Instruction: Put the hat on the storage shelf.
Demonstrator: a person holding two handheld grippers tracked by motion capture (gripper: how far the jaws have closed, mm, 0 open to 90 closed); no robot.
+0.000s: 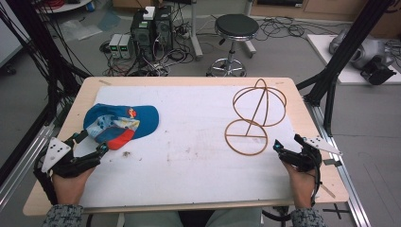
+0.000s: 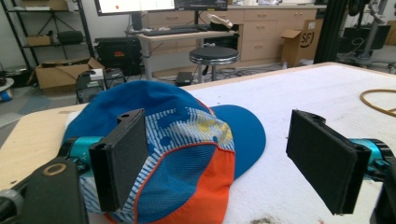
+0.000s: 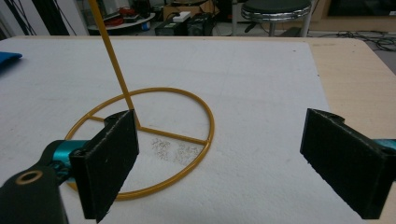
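Table (image 1: 198, 81) of pale wood carries a white mat (image 1: 189, 156) over most of its top. Cap (image 1: 120, 124), blue with a patterned crown panel and an orange section, lies on the mat at the left, brim pointing toward the table's middle. Left gripper (image 1: 92, 142) sits at the near-left edge, held in the person's left hand (image 1: 71, 182); jaws spread wide, nothing between them. In the left gripper view the cap (image 2: 187, 154) lies just ahead of the left gripper (image 2: 229, 163), with the orange section nearest and one jaw pad overlapping the crown's outline; contact cannot be judged. Wire stand (image 1: 255, 116), golden-yellow, stands on the mat at the right: a flat ring base with cross spokes, a slanted stem, and crossed hoops on top. Right gripper (image 1: 286, 144) is at the near-right edge in the right hand (image 1: 298, 182), just beside the stand's base ring, jaws likewise spread and empty. In the right gripper view the wire stand (image 3: 177, 135) has its base ring flat on the mat ahead of the right gripper (image 3: 224, 163), and small specks of debris (image 3: 175, 149) lie inside the ring. Stool (image 1: 235, 28) with black seat stands on the floor beyond the table, near computer towers (image 1: 151, 28) and tangled cables.
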